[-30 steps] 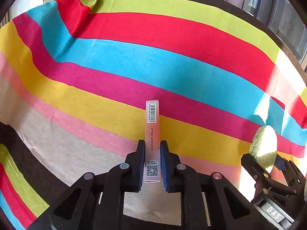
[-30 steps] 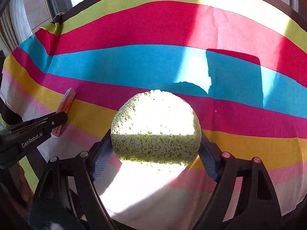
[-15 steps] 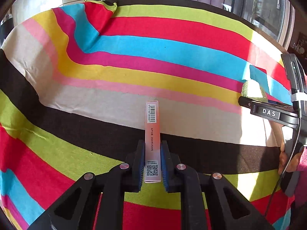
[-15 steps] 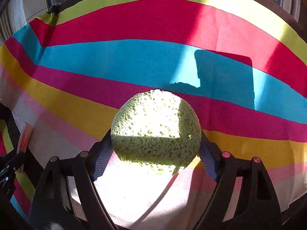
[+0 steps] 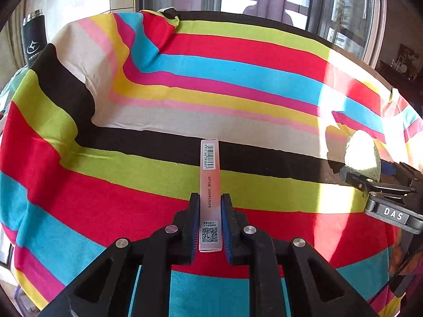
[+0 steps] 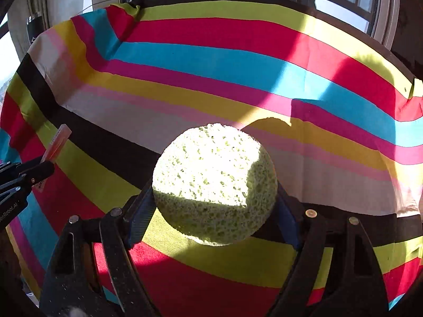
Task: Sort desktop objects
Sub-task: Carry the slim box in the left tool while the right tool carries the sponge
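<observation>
Left wrist view, item one: left gripper pinching a slim pink carton, rigid card with barcode and QR label. Its long axis runs straight out along the fingers, toward the table's far edge. Held aloft, clear of the striped tablecloth.

Item two: right gripper, jaws spread wide yet pressed against a round green sponge, porous, soft, half sunlit. Also aloft, to the carton's right.

Neither lies on the table; no sorting bin shows. Black tumbler beyond the far left corner.
</observation>
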{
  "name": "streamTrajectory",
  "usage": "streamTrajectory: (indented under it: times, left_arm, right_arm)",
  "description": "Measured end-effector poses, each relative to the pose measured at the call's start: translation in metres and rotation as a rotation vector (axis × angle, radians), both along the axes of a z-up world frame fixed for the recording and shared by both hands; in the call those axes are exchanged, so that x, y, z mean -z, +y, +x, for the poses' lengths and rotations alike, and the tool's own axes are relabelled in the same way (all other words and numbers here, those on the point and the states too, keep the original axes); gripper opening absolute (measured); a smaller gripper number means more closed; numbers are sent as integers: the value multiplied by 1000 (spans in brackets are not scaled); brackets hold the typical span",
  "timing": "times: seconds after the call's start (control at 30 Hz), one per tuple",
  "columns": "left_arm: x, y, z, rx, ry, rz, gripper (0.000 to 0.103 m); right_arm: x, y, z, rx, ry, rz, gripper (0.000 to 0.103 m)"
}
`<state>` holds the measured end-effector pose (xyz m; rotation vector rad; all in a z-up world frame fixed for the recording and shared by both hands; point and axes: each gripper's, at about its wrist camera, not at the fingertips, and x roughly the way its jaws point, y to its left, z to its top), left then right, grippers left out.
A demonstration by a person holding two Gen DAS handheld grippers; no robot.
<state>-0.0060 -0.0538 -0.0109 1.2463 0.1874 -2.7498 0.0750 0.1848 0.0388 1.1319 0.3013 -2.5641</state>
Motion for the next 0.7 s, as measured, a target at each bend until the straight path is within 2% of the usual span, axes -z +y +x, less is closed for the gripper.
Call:
streamTrajectory:
  times: [0.07,0.1,0.2,0.3,0.43,0.7]
  left_arm:
    - [0,1,9,8,6,8,16]
    - [1,2,10,11,7,8,16]
    - [-1,2,24,12,9,8,16]
    - [-3,-1,35,10,11,2,16]
    - [-8,-9,50,-5,14,1,16]
    - [-24,-50,99,-81,53,27,16]
  right_arm:
    - [-4,-18,10,-11,17,7,82]
    - [4,-29,-29,-19,23,4,82]
    - [8,-44,-40,-41,28,-31,82]
    - [10,-37,-20,-62,21,-67,83]
    - [11,-49,-6,-104,20,-59,83]
    - [7,-102,30,-274,35,-43,83]
